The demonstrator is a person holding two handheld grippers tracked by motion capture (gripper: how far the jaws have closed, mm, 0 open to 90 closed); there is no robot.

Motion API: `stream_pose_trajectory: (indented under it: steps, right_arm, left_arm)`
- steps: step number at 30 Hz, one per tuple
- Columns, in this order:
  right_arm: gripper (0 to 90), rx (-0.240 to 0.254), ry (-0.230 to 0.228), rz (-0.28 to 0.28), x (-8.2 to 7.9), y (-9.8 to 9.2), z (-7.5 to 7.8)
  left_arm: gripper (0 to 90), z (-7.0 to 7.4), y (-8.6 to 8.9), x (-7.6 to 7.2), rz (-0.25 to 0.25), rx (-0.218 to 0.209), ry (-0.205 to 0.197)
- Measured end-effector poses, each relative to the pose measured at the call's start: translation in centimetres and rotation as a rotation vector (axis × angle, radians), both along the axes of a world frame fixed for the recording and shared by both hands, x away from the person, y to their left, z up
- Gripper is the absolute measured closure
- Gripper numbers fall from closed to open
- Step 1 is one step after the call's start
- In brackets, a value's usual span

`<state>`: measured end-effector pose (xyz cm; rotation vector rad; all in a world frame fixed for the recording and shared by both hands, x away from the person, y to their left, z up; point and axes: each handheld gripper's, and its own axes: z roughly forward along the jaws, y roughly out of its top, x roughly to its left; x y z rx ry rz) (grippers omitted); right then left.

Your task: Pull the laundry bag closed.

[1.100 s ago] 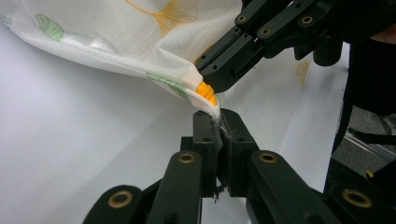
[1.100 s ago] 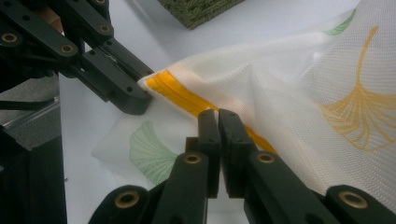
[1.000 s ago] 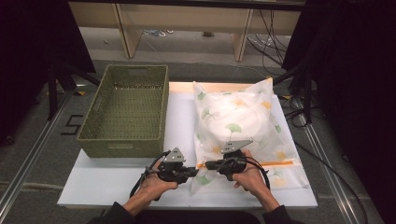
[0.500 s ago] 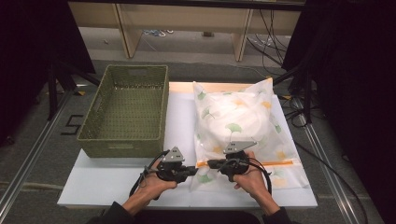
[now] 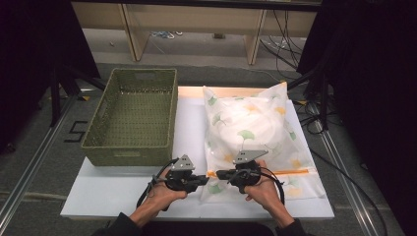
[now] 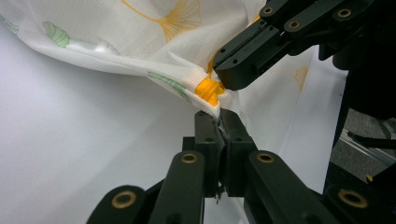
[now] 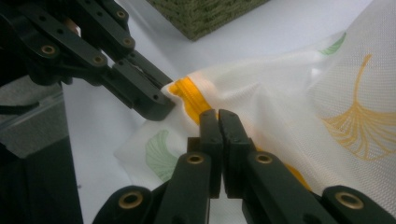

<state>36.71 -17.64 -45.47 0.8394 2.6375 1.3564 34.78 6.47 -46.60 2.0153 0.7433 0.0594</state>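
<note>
A white mesh bag (image 5: 251,135) with green and yellow leaf prints lay flat on the white table (image 5: 108,194), just right of the green basket (image 5: 132,115). It looked stuffed (contents unclear). Its orange zipper (image 5: 287,172) ran along the near edge.

On the worktop (image 5: 123,196) a basket (image 5: 133,115) stood at the left, with a mesh bag (image 5: 255,132) lying just beside it on the right. Both tools, left (image 5: 202,181) and right (image 5: 220,174), met at the bag's near left corner.
</note>
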Motion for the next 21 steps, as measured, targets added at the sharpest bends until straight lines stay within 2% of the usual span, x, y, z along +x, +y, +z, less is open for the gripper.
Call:
stream_pose_trajectory:
  steps: [2,4,6,8,9,11,12,13,14,15,16,17,18,21]
  right_arm:
    - [90.0,-0.006,0.003,-0.013,-0.1,0.1,0.0]
    - [90.0,0.005,0.01,-0.002,-0.1,0.1,0.1]
    - [90.0,0.009,-0.005,0.006,-0.1,0.2,0.2]
    - [90.0,0.032,0.004,0.0,-0.2,0.4,0.3]
    - [90.0,0.021,0.008,0.005,-0.3,0.7,0.4]
    - [90.0,0.008,-0.014,0.006,-0.2,0.7,0.6]
    - [90.0,0.02,-0.001,-0.006,-0.1,0.5,0.6]
    - [90.0,0.027,-0.004,-0.015,0.0,0.1,0.7]
    - [90.0,0.033,-0.004,-0.014,0.1,-0.1,0.7]
    - [90.0,0.032,-0.009,-0.029,0.0,-0.2,0.8]
    - [90.0,0.029,-0.022,-0.013,0.1,-0.3,0.8]
    - [90.0,0.02,-0.034,-0.017,0.1,-0.3,0.8]
    - [90.0,0.028,-0.004,-0.014,0.1,-0.3,0.7]
    - [90.0,0.016,-0.01,-0.003,0.0,-0.2,0.4]
  left_arm:
    - [86.2,-0.1,-0.1,-0.1,0.014,0.001,-0.007]
    - [86.2,-0.1,-0.1,0.0,0.0,0.0,-0.021]
    - [86.0,0.0,0.0,0.0,0.005,-0.003,0.002]
    - [86.0,-0.1,0.0,0.0,0.001,-0.009,-0.004]
    - [86.0,0.0,0.0,0.1,-0.007,-0.01,0.001]
    - [85.6,-0.1,0.1,0.0,0.002,-0.017,-0.009]
    - [84.9,-0.1,0.1,-0.1,0.015,-0.028,0.02]
    - [82.3,-0.1,0.1,0.1,-0.004,-0.046,0.032]
    - [76.4,-0.1,0.1,0.1,-0.004,-0.046,0.032]
    - [72.7,-0.1,0.0,0.1,0.011,-0.079,0.065]
    - [70.2,-0.1,-0.1,0.0,0.011,-0.087,0.076]
    - [68.2,-0.1,-0.2,-0.1,0.016,-0.088,0.082]
    - [65.2,-0.1,-0.3,0.0,0.003,-0.08,0.087]
    - [62.4,-0.3,-0.8,0.3,0.015,-0.082,0.096]
